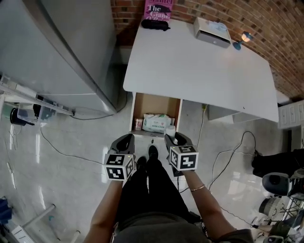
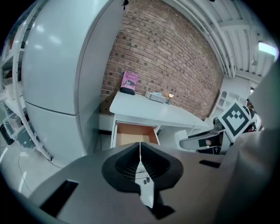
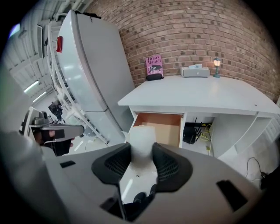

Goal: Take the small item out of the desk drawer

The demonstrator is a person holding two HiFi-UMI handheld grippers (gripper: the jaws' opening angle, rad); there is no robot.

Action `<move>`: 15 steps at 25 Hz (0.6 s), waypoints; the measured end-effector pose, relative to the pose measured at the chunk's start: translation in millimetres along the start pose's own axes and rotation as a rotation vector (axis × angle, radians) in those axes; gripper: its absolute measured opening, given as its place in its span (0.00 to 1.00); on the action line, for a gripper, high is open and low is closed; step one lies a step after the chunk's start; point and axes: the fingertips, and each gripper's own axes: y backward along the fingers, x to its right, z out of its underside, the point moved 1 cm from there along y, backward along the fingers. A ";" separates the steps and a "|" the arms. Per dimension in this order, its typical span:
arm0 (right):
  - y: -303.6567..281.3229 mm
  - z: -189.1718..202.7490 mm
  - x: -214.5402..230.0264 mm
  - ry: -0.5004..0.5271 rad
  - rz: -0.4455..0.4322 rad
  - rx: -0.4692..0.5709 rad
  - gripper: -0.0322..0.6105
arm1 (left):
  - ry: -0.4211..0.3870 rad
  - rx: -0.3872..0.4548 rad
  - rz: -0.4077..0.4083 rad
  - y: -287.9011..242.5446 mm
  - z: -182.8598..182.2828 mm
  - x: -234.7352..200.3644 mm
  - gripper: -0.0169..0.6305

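Observation:
The desk drawer stands pulled open under the white desk. My right gripper is just in front of the drawer, shut on a small white container. In the right gripper view the container sits upright between the dark pads, with the right gripper held before the open drawer. My left gripper hangs beside it to the left, and in the left gripper view the left gripper has its jaws pressed together with nothing between them.
A pack of wipes and a small red can lie in the drawer. A grey fridge stands to the left. A pink book, a white box and a small lamp sit on the desk. Cables cross the floor.

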 end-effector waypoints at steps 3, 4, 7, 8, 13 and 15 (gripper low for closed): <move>10.0 -7.6 -0.7 -0.022 0.002 0.038 0.31 | -0.023 0.001 0.015 -0.2 -3.8 3.5 0.06; 13.3 -9.6 -0.7 -0.029 0.004 0.050 0.31 | -0.031 0.002 0.020 -0.4 -5.1 4.3 0.06; 22.8 -12.9 -1.8 -0.047 0.009 0.078 0.31 | -0.052 0.002 0.032 0.0 -8.5 5.2 0.06; 26.1 -13.6 -2.1 -0.053 0.009 0.086 0.31 | -0.060 0.003 0.034 0.3 -10.1 5.5 0.06; 46.0 -21.5 0.7 -0.090 0.022 0.136 0.31 | -0.085 0.015 0.044 2.1 -19.7 8.0 0.06; 52.8 -25.6 1.3 -0.101 0.023 0.161 0.31 | -0.092 0.021 0.049 2.2 -22.2 9.1 0.06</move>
